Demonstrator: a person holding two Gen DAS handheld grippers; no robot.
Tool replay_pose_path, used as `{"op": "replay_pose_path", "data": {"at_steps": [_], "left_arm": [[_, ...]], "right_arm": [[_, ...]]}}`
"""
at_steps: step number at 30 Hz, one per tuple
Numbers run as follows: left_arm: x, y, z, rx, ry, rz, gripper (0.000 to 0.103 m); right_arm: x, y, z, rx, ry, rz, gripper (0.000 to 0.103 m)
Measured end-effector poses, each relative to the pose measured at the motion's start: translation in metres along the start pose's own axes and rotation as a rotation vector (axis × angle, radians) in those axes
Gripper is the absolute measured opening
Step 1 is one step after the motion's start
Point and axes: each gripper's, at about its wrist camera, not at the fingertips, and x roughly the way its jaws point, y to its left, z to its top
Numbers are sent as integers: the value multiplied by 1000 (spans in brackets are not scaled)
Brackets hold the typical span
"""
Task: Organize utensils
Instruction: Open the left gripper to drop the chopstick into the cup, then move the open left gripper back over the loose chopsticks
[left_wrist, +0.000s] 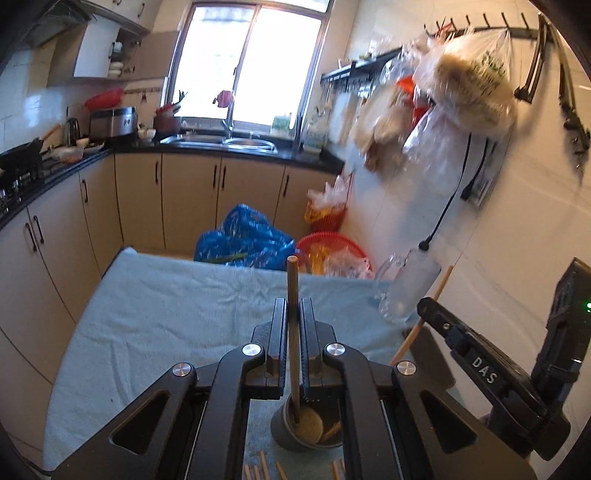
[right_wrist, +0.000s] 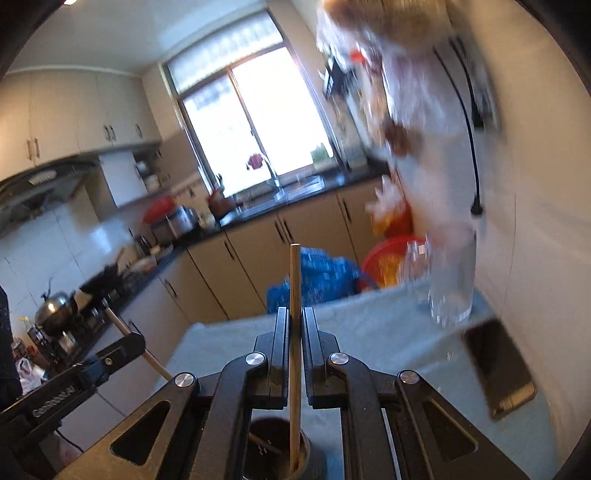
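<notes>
chopstick (left_wrist: 293, 332) upright between left fingers (left_wrist: 279, 332)

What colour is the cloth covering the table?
The cloth is pale blue, a plain towel-like fabric; the left wrist view shows it best.

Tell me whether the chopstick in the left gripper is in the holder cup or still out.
In. The left gripper grips the chopstick upright, and its lower end sits inside the metal cup.

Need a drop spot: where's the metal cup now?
The metal cup stands on the blue towel directly under the left gripper, chopstick tip inside it.
</notes>
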Motion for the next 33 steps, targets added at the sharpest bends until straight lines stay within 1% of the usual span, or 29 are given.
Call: {"op": "replay_pose_path", "data": {"at_steps": [3,5,6,7,8,9,10,13,16,18,19,21,22,24,25,28,29,32,33], "left_arm": [[4,3,-4,4,17,-2,6],[2,4,-5,1,13,2,6],[-2,5,-6,0,10,2,10],[-5,5,-6,0,10,-2,13],[-10,6,-6,-3,10,-10,25],[-15,7,-6,-9,5,-13,34],[-23,9,-5,-19,-7,-15,36],[-47,11,-6,-26,-30,-20,40],[-76,15,-14,-20,-56,-4,44],[-97,18,-21,-15,-73,10,51],[-105,20,-25,-14,-79,16,52],[-122,25,-36,-11,-85,27,58],[-131,28,-44,-7,-82,39,60],[-140,35,-56,-5,-75,53,62],[-143,40,-66,-4,-61,63,62],[-136,53,-94,-15,17,69,62],[-131,55,-104,-18,51,66,62],[-104,59,-137,3,173,56,62],[-98,59,-145,12,200,50,59]], "right_arm": [[13,-11,-5,34,43,5,7],[16,-15,-8,33,50,-7,9],[16,-16,-9,29,49,-16,9],[16,-17,-9,30,53,-19,16],[16,-18,-9,38,57,-18,23],[14,-19,-8,48,56,-16,40],[10,-20,-7,58,49,-14,51],[-4,-19,-2,52,34,-17,52],[-24,-15,2,28,30,-23,52],[-40,-13,2,4,35,-28,53],[-48,-12,1,-9,41,-30,55],[-61,-11,-3,-39,73,-36,60],[-66,-12,-5,-50,89,-39,62],[-79,-17,-14,-83,152,-50,64],[-83,-19,-20,-99,191,-57,67],[-92,-31,-40,-147,293,-68,69],[-92,-36,-54,-184,353,-79,69],[-91,-51,-93,-225,446,-98,69],[-88,-57,-108,-224,482,-94,69]]}}
